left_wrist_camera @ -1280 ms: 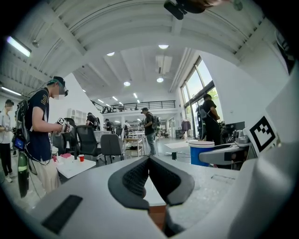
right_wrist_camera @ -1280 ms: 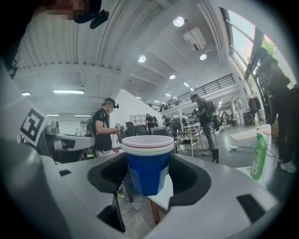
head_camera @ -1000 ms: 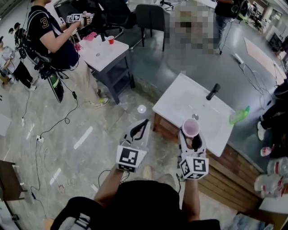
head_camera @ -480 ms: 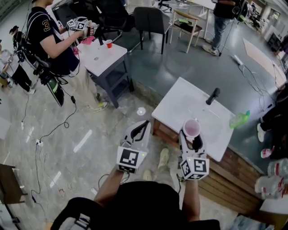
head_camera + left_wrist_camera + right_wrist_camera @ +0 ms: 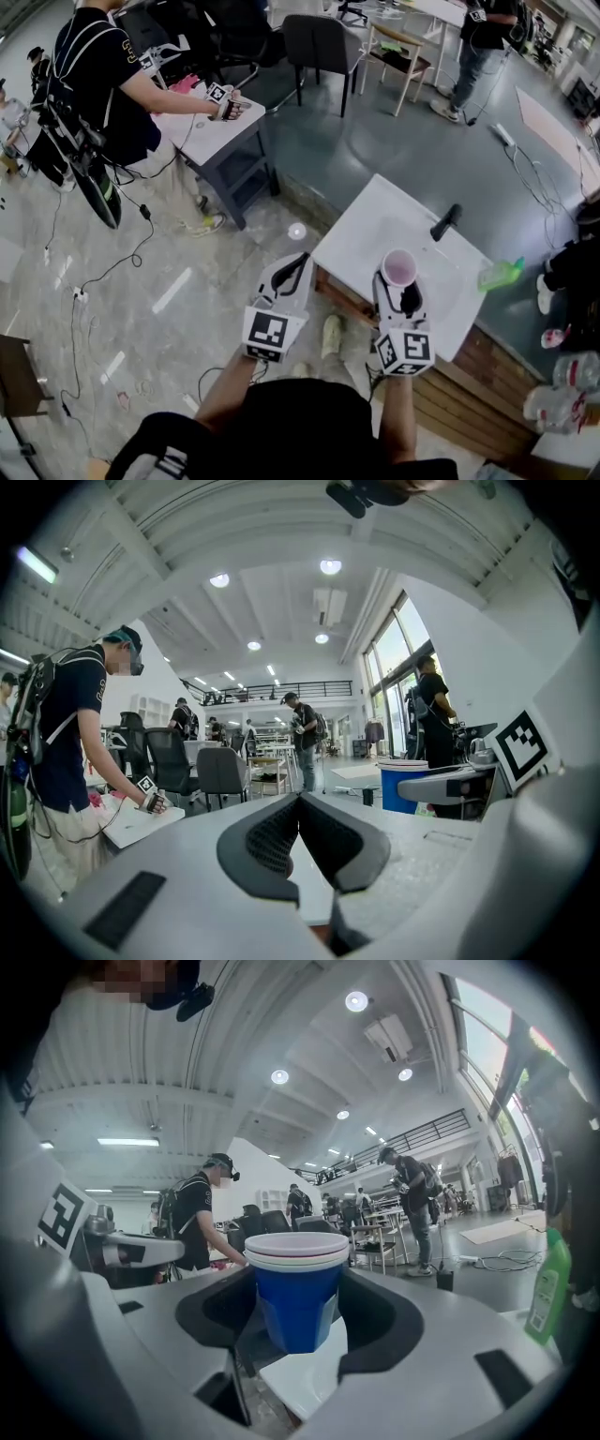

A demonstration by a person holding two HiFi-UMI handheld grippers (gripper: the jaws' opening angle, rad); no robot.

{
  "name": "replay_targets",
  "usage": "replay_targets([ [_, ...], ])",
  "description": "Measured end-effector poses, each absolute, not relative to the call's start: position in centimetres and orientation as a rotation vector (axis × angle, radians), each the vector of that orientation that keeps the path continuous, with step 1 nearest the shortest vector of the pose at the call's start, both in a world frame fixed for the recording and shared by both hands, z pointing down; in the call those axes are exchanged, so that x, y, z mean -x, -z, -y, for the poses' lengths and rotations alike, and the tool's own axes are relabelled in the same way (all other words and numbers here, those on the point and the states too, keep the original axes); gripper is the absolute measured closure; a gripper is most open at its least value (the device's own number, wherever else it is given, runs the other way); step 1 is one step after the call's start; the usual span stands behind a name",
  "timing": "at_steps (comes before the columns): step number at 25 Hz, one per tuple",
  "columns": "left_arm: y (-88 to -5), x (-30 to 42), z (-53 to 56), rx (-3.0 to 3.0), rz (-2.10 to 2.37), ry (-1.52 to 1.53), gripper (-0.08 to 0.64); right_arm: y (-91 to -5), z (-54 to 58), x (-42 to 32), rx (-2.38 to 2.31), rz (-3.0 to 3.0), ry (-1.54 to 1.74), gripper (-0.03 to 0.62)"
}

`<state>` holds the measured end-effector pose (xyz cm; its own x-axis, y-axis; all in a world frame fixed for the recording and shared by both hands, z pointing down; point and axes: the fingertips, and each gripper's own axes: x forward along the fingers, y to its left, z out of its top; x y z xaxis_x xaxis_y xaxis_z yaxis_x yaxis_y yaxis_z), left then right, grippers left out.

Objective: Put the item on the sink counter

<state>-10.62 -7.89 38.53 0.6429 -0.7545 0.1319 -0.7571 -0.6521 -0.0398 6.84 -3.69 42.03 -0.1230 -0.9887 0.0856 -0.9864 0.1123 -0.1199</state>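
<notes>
Your right claw [image 5: 400, 289] is clamped on the cup stack [image 5: 399, 267]: a blue cup on the outside with white and pinkish rims nested in the top. In the right gripper view the stack [image 5: 297, 1288] stands upright, dead centre between the dark pads [image 5: 220, 1309], which press on both of its sides. So the cups are up in the claw, not sitting on anything.

From the head view, the stack hangs over the near edge of the white sink counter [image 5: 370, 234], on your side of the black faucet [image 5: 443, 221]. The green bottle [image 5: 499, 273] lies at the counter's far right edge, well apart from the cups.

Your left claw [image 5: 292, 271] is off to the left of the counter, over the floor. Its jaws are pressed together at the tips with nothing between them.
</notes>
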Motion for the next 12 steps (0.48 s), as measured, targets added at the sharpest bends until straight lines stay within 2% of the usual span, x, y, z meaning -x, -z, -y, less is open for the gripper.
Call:
replay_targets([
  [12,-40.1,7.2,13.8,-2.766,1.321,-0.250,0.557,-43.7,10.1,-8.4,1.993,-2.417,0.308,0.319],
])
